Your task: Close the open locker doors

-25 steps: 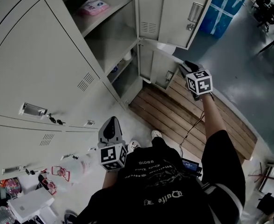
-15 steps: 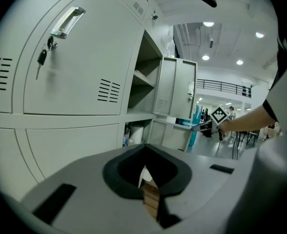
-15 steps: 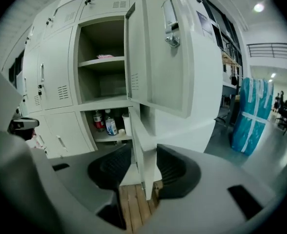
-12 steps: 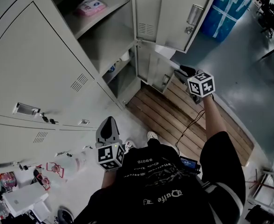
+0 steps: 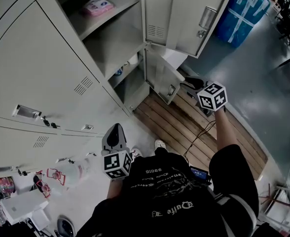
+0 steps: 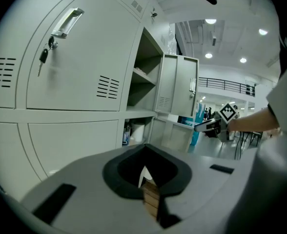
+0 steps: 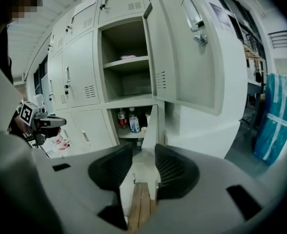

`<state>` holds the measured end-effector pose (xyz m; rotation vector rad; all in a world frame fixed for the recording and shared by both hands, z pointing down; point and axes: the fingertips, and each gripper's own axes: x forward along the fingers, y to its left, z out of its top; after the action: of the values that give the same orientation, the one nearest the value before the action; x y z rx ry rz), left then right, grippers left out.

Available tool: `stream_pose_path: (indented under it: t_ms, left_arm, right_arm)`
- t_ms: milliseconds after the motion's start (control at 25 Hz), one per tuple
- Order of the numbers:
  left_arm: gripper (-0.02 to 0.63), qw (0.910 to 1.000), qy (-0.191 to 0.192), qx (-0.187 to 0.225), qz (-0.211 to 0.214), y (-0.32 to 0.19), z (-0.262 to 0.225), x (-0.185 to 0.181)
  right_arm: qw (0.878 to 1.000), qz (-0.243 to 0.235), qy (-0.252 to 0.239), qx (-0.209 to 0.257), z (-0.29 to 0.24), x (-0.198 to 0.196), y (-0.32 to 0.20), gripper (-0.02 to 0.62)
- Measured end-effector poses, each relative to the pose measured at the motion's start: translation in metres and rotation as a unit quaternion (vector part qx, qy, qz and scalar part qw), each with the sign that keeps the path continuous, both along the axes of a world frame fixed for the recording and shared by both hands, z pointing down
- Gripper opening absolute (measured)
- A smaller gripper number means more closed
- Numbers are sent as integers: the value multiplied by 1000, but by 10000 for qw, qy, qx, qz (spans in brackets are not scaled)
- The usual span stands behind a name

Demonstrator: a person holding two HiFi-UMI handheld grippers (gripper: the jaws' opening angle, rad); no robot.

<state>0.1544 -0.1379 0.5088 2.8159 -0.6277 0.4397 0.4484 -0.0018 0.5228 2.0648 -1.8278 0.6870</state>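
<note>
Two locker doors stand open: the tall upper door (image 5: 184,14) (image 7: 187,57) (image 6: 177,82) and the small lower door (image 5: 160,75). In the right gripper view the lower door (image 7: 152,126) shows edge-on. My right gripper (image 5: 190,82) (image 7: 144,155) sits at its free edge. Its jaws have just been closing a little but stay wide, and the door's edge lines up with the gap, with no pad visibly pressing on it. My left gripper (image 5: 116,130) (image 6: 144,160) hangs low in front of the closed lockers (image 5: 46,68), shut and with nothing in it.
A wooden pallet (image 5: 194,127) with a cable lies under the open doors. Bottles (image 7: 126,120) stand in the lower compartment and a pink packet (image 5: 98,6) lies on the upper shelf. A blue wrapped block (image 5: 243,14) stands behind the doors. Clutter (image 5: 21,206) sits at lower left.
My right gripper has shifted slightly and turned beside the lower door's free edge. The left gripper has stayed where it was.
</note>
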Motion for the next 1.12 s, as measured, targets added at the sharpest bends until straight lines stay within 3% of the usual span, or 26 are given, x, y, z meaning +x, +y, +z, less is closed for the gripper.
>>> stream_pose_path:
  t_ms: [320, 520, 1120]
  left_arm:
    - [6, 10000, -36, 63, -57, 1, 1, -5]
    - [6, 9999, -57, 110, -117, 0, 1, -9]
    - [6, 9982, -192, 149, -545, -10, 10, -34]
  right_arm:
    - [9972, -751, -29, -56, 0, -34, -12, 128]
    - [9927, -1196, 87, -84, 0, -54, -26, 82]
    - [9856, -1564, 520, 388, -4, -103, -79, 67]
